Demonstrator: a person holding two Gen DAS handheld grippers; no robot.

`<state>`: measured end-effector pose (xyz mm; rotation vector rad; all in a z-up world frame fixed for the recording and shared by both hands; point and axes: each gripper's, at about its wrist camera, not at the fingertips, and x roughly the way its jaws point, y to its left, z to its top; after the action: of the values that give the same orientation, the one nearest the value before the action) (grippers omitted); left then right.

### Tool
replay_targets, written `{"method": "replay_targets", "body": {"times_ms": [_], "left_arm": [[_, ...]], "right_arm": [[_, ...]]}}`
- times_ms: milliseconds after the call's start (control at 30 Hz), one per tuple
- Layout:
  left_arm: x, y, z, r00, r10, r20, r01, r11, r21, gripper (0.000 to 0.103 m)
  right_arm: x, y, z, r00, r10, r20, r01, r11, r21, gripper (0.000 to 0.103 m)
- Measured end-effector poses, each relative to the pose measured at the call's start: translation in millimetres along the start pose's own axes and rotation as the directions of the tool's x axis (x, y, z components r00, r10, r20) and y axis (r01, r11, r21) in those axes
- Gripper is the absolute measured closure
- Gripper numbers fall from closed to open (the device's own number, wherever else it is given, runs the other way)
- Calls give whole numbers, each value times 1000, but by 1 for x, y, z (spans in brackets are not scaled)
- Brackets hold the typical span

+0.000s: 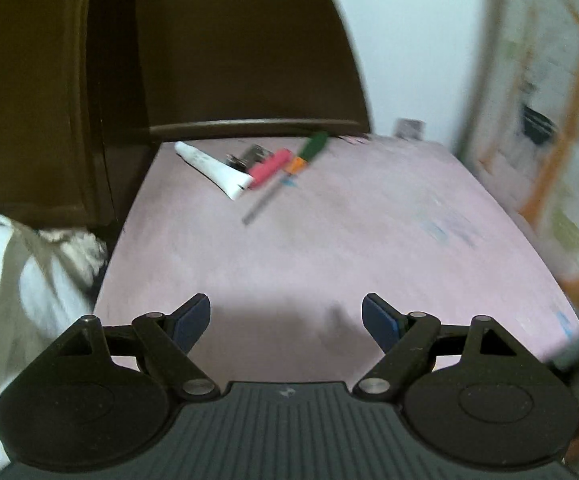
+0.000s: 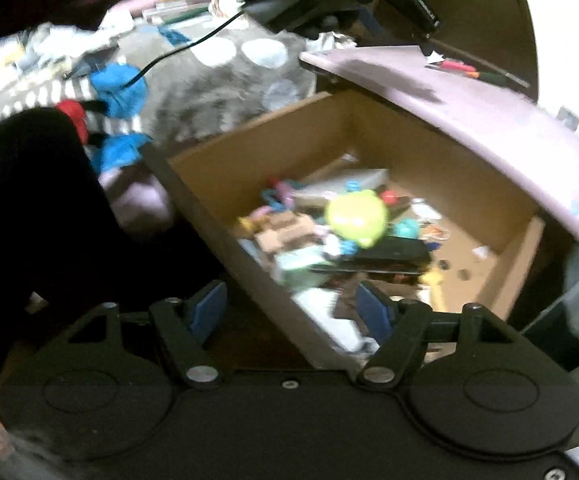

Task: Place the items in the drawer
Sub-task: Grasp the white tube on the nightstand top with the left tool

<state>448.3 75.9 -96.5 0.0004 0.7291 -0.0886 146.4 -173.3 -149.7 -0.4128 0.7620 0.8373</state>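
In the left wrist view, a white tube (image 1: 213,169), a pink marker (image 1: 270,168), a green-handled screwdriver (image 1: 289,172) and a small dark metal item (image 1: 249,157) lie together at the far edge of a pink tabletop (image 1: 329,248). My left gripper (image 1: 286,320) is open and empty, low over the near part of the tabletop. In the right wrist view, a brown drawer (image 2: 257,128) stands pulled open under the pink tabletop (image 2: 489,112), full of small items, with a lime-green toy (image 2: 355,218) on top. My right gripper (image 2: 291,312) is open and empty over the drawer's front edge.
A dark brown chair back (image 1: 241,48) stands behind the table. Grey patterned fabric (image 1: 17,272) lies left of it. A white and orange panel (image 1: 549,128) stands on the right. A grey spotted cushion (image 2: 217,76) and blue, red and striped clutter (image 2: 117,84) lie left of the drawer.
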Motion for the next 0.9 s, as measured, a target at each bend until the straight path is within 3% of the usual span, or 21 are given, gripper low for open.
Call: {"method": "replay_targets", "body": {"times_ms": [100,433,700,900], "left_arm": [[29,4,27,999,24,25,-24,1000,5,20],[116,41,89,994,89,59,-76,979,-189,20],[163,64,101,982,184,32,-170,949,-264,44],[186,70,105,978,209,-14,-206,945,-253,54]], "right_arm": [[6,-9,2,999,12,-39,-12,1000,20,33],[8,-26,16,999,7,-35,-7,1000,12,33],[13,-29,23,999,8,-38,-8,1000,-3,32],[19,-39,25,999,-5,-46,6,1000,18,31]]}}
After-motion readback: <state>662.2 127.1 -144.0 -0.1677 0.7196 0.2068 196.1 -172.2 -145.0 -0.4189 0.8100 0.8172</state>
